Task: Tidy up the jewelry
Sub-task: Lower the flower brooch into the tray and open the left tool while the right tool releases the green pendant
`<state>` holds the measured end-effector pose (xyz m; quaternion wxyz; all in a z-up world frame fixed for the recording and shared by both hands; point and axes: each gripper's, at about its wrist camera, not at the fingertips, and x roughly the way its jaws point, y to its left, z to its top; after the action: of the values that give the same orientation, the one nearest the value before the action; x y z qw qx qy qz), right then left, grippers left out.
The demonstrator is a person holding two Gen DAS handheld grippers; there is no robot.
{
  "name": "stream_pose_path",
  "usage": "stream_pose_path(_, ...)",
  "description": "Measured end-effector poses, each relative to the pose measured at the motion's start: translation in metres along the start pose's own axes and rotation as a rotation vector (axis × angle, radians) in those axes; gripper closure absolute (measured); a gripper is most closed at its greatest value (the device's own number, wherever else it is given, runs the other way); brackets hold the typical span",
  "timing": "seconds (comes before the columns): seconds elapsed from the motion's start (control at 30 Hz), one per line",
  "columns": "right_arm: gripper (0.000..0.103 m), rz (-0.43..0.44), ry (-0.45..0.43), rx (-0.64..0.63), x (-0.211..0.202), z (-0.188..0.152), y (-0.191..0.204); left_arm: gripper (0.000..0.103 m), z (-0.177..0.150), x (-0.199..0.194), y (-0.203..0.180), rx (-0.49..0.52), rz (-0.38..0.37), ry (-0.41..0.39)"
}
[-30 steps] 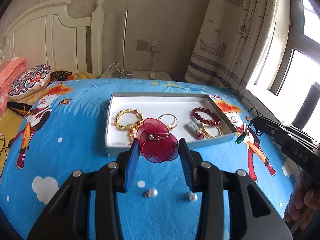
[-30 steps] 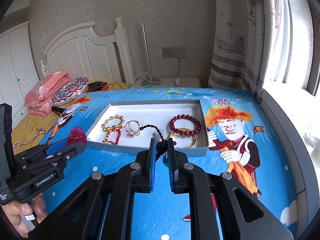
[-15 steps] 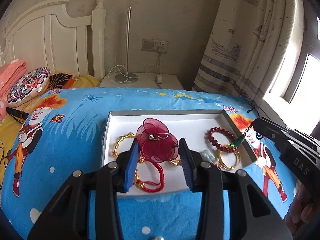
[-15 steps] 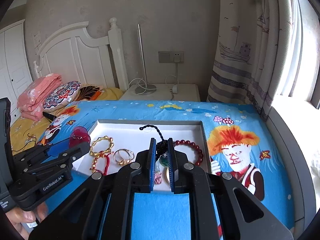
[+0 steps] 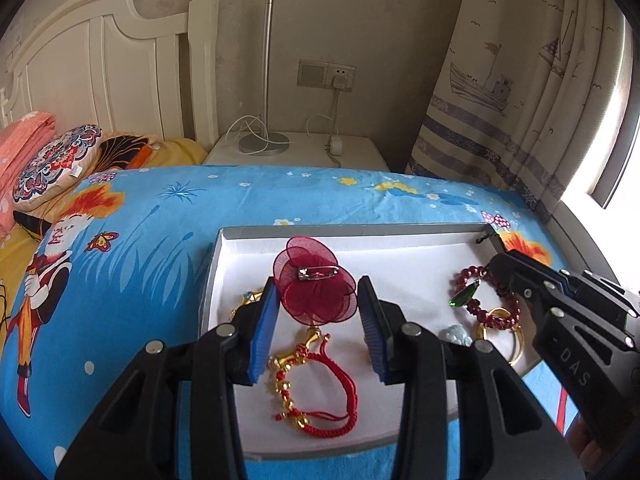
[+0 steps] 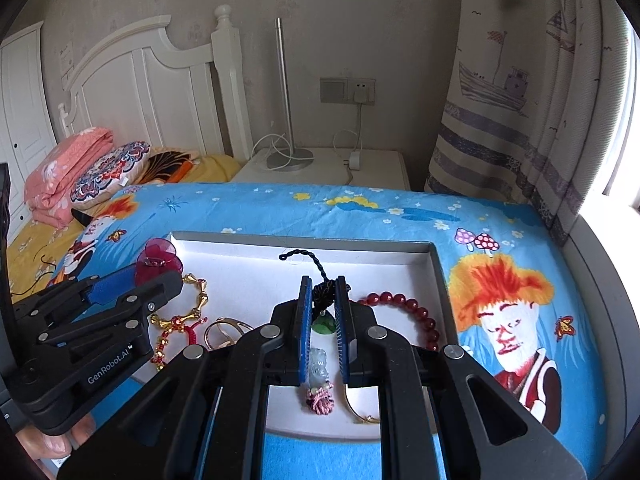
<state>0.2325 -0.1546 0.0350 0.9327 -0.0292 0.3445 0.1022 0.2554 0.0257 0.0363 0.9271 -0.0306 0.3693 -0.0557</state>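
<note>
My left gripper (image 5: 318, 298) is shut on a dark red fabric flower brooch (image 5: 316, 280) and holds it above the left half of the white jewelry tray (image 5: 360, 242). My right gripper (image 6: 323, 300) is shut on the black cord of a green pendant (image 6: 325, 325), which hangs above the tray (image 6: 304, 242); the pendant also shows in the left wrist view (image 5: 464, 296). In the tray lie a red cord bracelet with gold beads (image 5: 320, 392), a dark red bead bracelet (image 6: 404, 312), gold rings (image 6: 224, 330) and a pale jade charm (image 6: 318, 364).
The tray sits on a bed with a blue cartoon sheet (image 5: 160, 232). A white headboard (image 5: 120, 68), pillows (image 5: 52, 164), a nightstand with a lamp (image 5: 264, 144) and a curtain (image 5: 520, 80) stand behind.
Both grippers have moved forward over the tray with their items held. The tray now lies directly under the fingers; the pearls on the sheet have dropped out of view.
</note>
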Motion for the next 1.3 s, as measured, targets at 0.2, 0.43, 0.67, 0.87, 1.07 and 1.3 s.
stream_pose_path(0.2,0.091,0.000,0.028,-0.008,0.022,0.002,0.004,0.064,0.003,0.018,0.003,-0.005,-0.001,0.024)
stream_pose_path(0.43,0.091,-0.009,0.036,-0.014,0.032,0.004,0.006,0.064,0.002,0.027,0.002,-0.010,-0.007,0.034)
stream_pose_path(0.67,0.091,-0.014,0.048,-0.019,0.040,0.002,0.007,0.064,0.002,0.033,0.003,-0.012,-0.007,0.042)
stream_pose_path(0.87,0.091,-0.018,0.068,-0.018,0.050,0.000,0.006,0.064,0.000,0.041,0.004,-0.015,-0.011,0.056)
stream_pose_path(1.07,0.090,-0.022,0.086,-0.014,0.058,-0.003,0.004,0.063,-0.001,0.048,0.005,-0.019,-0.025,0.077)
stream_pose_path(1.3,0.090,-0.026,0.097,-0.011,0.062,-0.006,0.004,0.063,-0.003,0.050,0.007,-0.026,-0.027,0.080)
